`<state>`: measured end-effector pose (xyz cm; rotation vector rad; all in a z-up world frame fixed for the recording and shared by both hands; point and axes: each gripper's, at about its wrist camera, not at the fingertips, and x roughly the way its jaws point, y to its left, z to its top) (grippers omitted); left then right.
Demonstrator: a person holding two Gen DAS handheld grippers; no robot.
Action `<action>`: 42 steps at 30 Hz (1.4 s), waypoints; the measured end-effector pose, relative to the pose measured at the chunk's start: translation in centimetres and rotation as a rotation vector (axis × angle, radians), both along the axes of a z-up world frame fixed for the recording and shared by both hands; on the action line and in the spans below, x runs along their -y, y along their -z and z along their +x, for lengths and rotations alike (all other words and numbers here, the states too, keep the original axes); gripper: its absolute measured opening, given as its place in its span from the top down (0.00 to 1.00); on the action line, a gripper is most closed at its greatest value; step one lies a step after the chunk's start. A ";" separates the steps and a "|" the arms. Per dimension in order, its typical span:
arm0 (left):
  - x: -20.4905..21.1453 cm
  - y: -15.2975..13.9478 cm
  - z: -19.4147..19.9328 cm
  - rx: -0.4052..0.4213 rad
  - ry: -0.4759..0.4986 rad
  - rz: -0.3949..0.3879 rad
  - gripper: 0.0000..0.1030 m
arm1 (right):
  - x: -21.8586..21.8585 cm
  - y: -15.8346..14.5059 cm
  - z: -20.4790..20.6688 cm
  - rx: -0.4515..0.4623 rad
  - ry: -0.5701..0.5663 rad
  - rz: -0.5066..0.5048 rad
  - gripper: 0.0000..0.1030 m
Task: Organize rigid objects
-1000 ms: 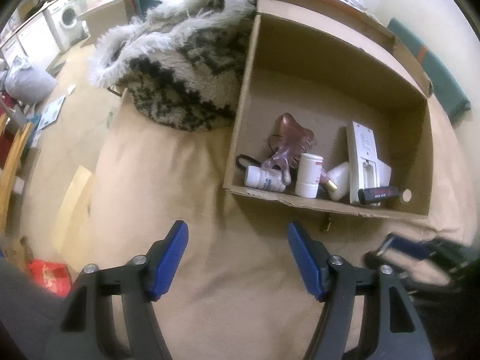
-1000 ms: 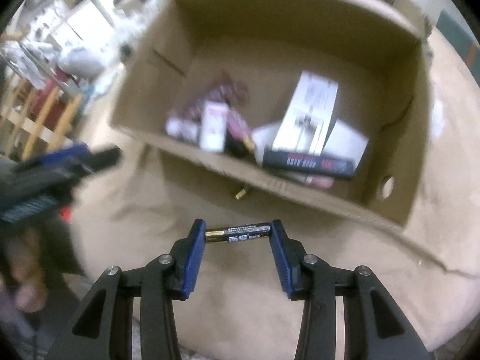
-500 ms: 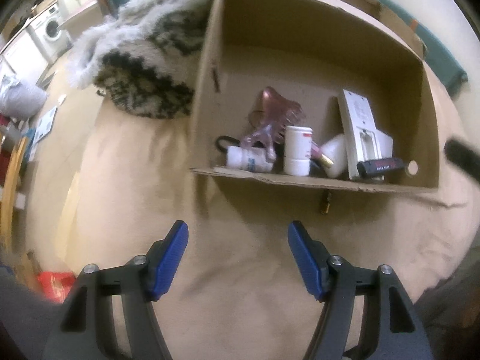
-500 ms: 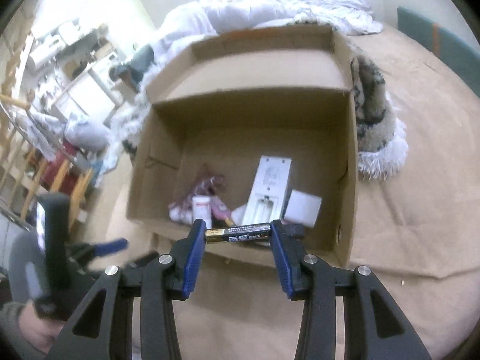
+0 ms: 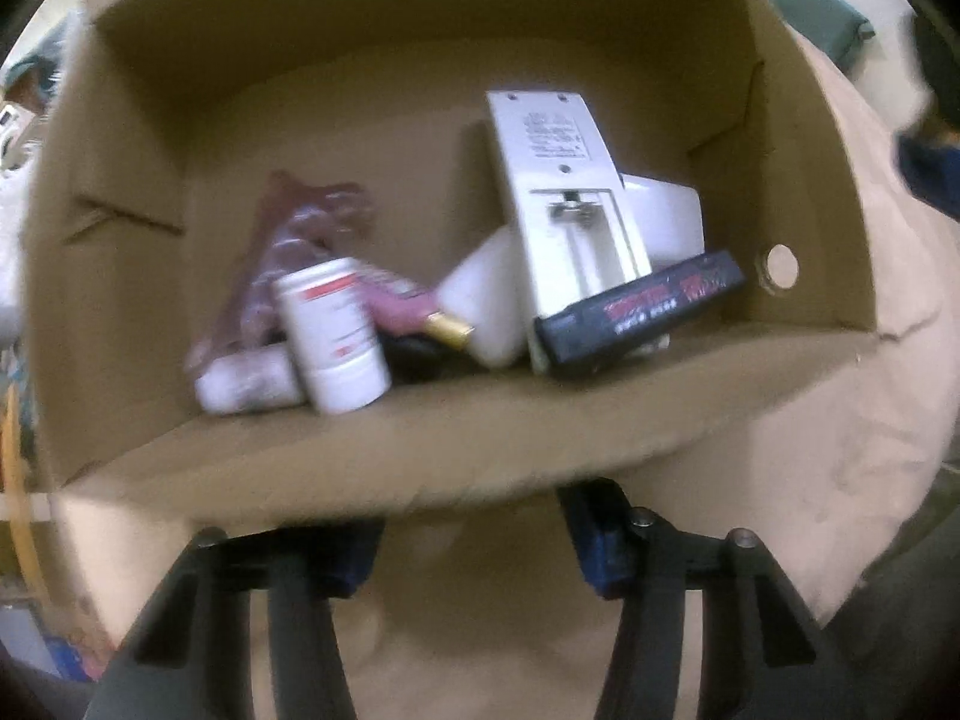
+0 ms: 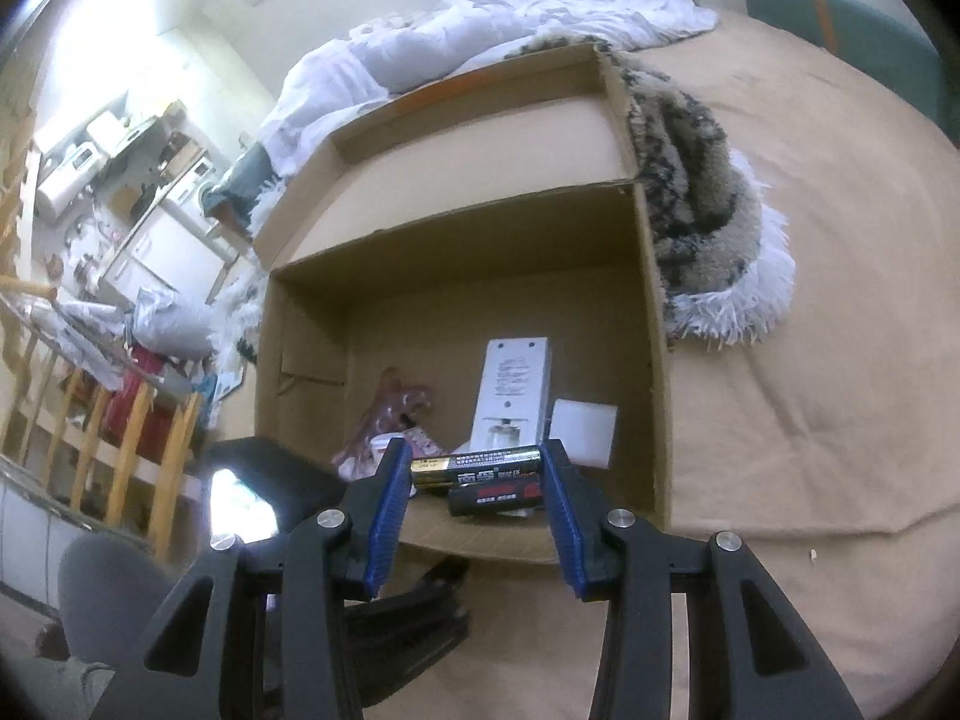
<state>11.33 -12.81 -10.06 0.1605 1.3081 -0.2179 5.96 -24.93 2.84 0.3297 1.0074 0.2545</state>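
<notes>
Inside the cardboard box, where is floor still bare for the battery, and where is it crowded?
The cardboard box has bare floor along its far wall, behind the white remote, and in the far left corner. The near wall is crowded: white bottle, remote, black cartridge. The right gripper holds the battery above that clutter.

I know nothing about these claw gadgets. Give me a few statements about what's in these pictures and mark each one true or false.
1. The right claw grips a black-and-gold battery end to end. True.
2. The brown cardboard box is empty. False: it holds several things, among them a white remote control with its battery bay open and a white cylindrical bottle with a red label.
3. A black rectangular pack with red print lies against the remote's lower end. True.
4. The left claw holds the white bottle. False: it sits below the box's near wall with nothing visible between its closing jaws.
</notes>
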 end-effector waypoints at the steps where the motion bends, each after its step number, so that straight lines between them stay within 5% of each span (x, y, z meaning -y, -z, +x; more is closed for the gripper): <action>1: 0.4 0.4 0.3 -0.009 -0.004 0.004 0.52 | 0.1 0.0 0.0 -0.001 0.004 -0.002 0.56; 10: 1.8 2.3 1.9 -0.027 0.013 0.054 0.66 | 0.8 0.5 0.1 -0.021 0.008 0.007 0.56; 13: 2.4 2.4 2.1 -0.012 0.045 0.064 0.75 | 0.8 0.8 0.4 -0.043 0.011 0.001 0.56; 15: 3.1 2.3 1.9 -0.004 0.058 0.074 0.91 | 0.9 1.1 0.4 -0.053 0.018 0.000 0.56; 33: -1.5 0.9 -1.9 -0.042 -0.003 0.054 0.91 | 1.3 1.5 0.6 -0.068 0.045 -0.035 0.56; 42: -4.8 -4.9 -4.5 0.051 -0.017 0.039 0.91 | 1.3 1.5 0.5 -0.058 0.047 -0.048 0.56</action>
